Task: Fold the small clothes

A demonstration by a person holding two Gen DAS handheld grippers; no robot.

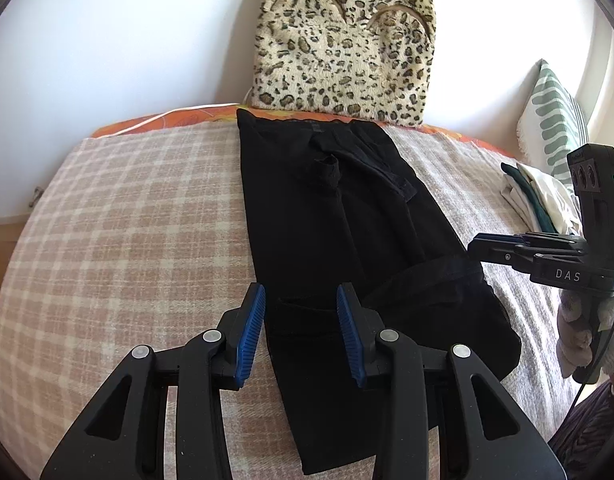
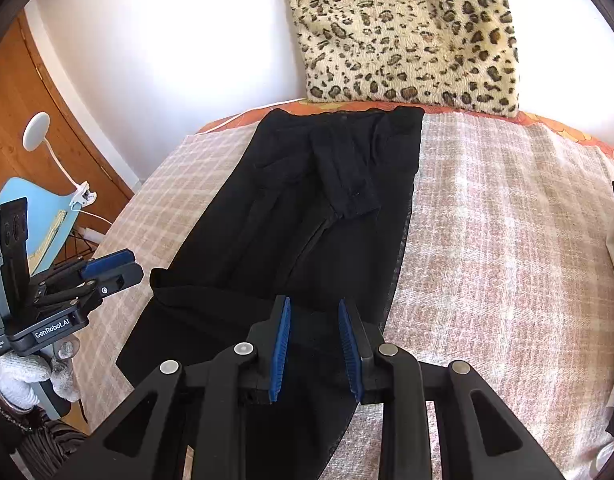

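Note:
A black garment point(image 1: 327, 216) point(image 2: 307, 208) lies flat on the checked blanket point(image 1: 127, 220) point(image 2: 507, 240), folded into a long strip with a sleeve laid over its middle. My left gripper point(image 1: 302, 292) hovers over the strip's near left edge with its jaws apart and only cloth showing below the gap between the blue pads point(image 1: 251, 336). My right gripper point(image 2: 313, 304) hangs over the near right part of the strip, also open, with nothing between its pads point(image 2: 279, 352). Each gripper shows in the other's view, the right one point(image 1: 479, 244) and the left one point(image 2: 123, 266), both beside the garment.
A leopard-print cushion point(image 1: 347, 48) point(image 2: 407, 40) leans on the wall behind the garment. A green-striped pillow point(image 1: 555, 120) and a pile of folded clothes point(image 1: 539, 196) sit at the right. A wooden wardrobe point(image 2: 23, 100), a blue chair point(image 2: 39, 216) and a clip lamp point(image 2: 37, 130) stand left of the bed.

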